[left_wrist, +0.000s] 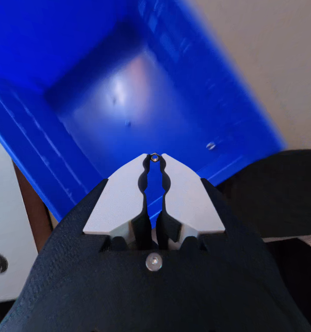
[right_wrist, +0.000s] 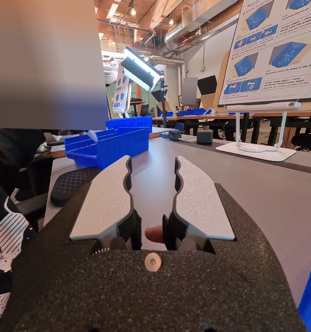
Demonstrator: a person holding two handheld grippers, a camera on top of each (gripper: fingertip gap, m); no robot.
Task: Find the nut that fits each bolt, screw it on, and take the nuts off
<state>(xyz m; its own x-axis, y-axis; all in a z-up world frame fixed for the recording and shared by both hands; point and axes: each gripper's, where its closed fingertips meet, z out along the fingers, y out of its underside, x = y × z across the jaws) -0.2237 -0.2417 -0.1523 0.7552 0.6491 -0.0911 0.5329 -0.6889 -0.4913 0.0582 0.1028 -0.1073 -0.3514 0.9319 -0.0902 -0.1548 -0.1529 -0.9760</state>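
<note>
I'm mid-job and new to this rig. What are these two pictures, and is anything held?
No robot arm: a person holds a two-finger gripper in each hand, each carrying a forward-looking camera. The left wrist view looks down into a blue bin; the left gripper pinches a small silver nut at its fingertips. Another small metal part lies blurred on the bin floor. The right wrist view looks across a grey table; the right gripper is open, holding nothing. Ahead stand a blue bin and an instruction sheet on a stand.
</note>
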